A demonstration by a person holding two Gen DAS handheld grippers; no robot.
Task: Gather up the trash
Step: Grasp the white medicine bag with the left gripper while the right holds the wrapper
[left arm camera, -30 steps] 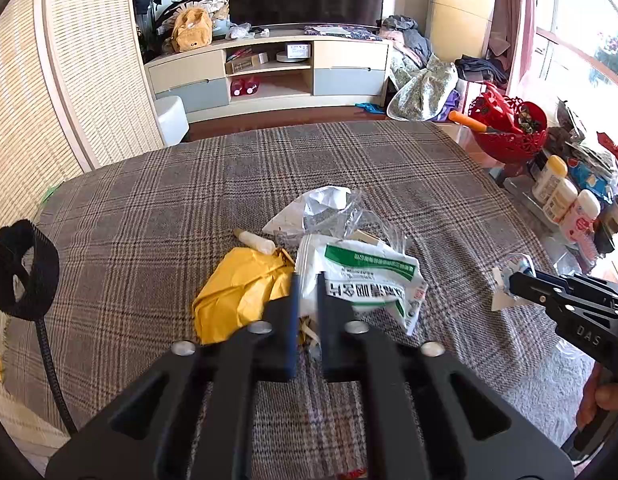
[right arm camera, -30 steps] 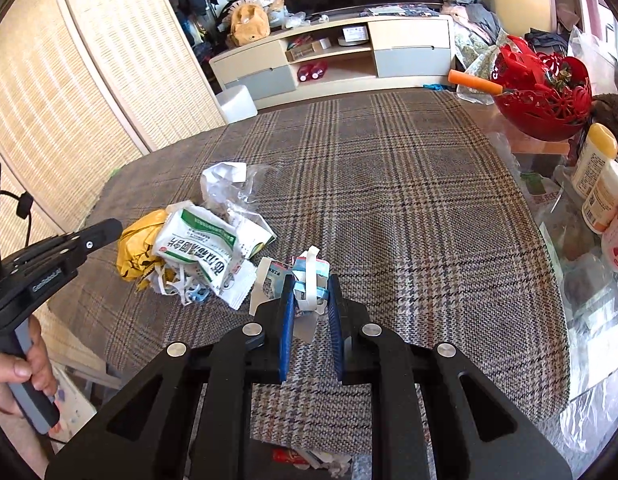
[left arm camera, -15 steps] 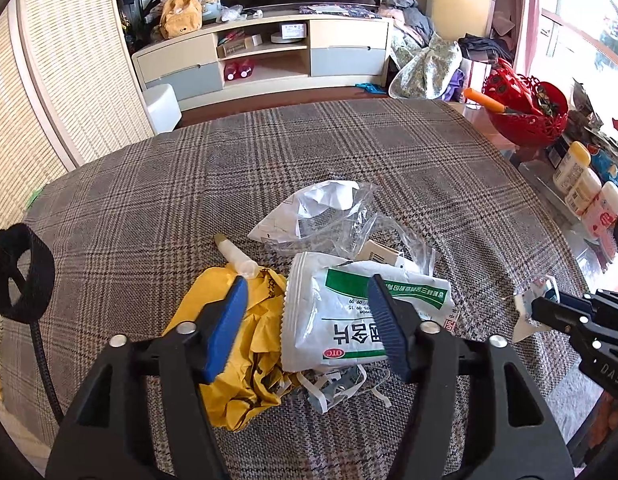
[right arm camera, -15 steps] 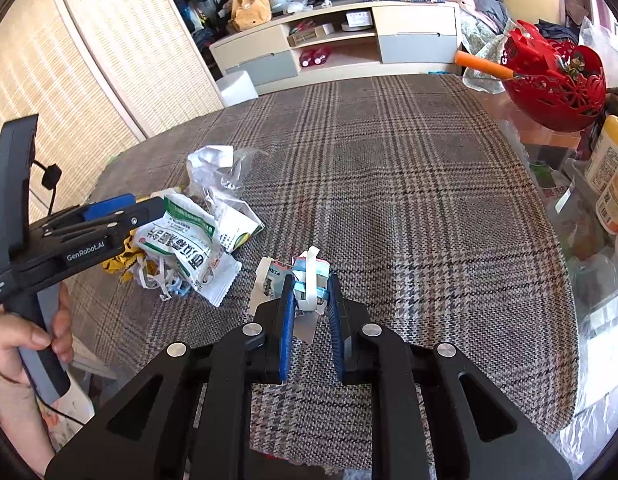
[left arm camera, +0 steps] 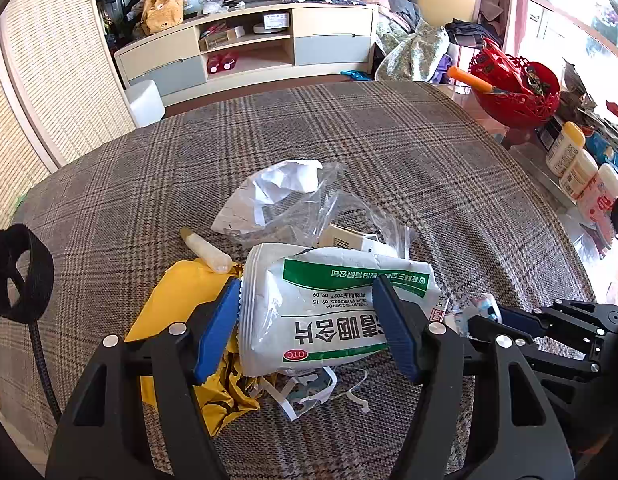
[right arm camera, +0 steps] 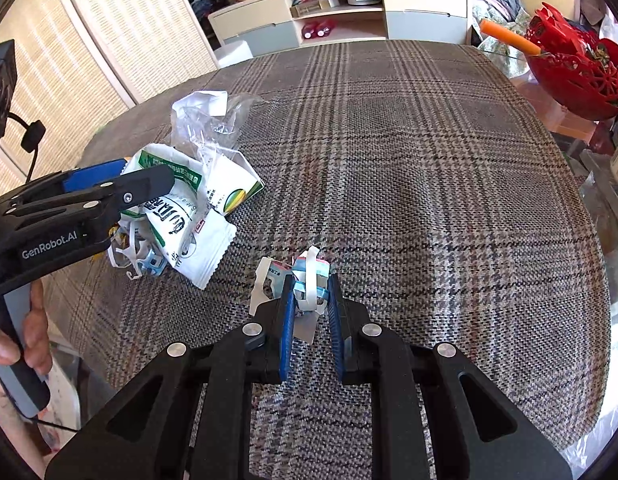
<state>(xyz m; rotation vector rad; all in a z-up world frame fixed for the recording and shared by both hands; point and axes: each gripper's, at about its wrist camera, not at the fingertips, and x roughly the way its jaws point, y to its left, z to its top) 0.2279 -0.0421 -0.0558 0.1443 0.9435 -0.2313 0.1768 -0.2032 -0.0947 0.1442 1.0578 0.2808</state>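
A trash pile lies on the plaid tablecloth [left arm camera: 349, 140]: a white and green packet [left arm camera: 333, 312], a crumpled yellow wrapper [left arm camera: 189, 304], a clear plastic bag [left arm camera: 293, 200] and paper strips [left arm camera: 309, 392]. My left gripper [left arm camera: 305, 316] is open, its blue pads on either side of the white and green packet. It also shows in the right wrist view [right arm camera: 121, 184] over the packet [right arm camera: 177, 216]. My right gripper [right arm camera: 311, 296] is shut on a small crumpled blue and white wrapper [right arm camera: 307, 280], held just above the cloth to the right of the pile.
A red basket [right arm camera: 577, 68] with an orange-handled tool stands at the far right. Bottles [left arm camera: 581, 176] and clutter line the right edge. A TV cabinet [left arm camera: 249, 48] and a woven screen [left arm camera: 49, 80] stand beyond the table.
My left gripper has opened from shut and moved forward over the white and green packet. My right gripper has carried its wrapper left, closer to the pile.
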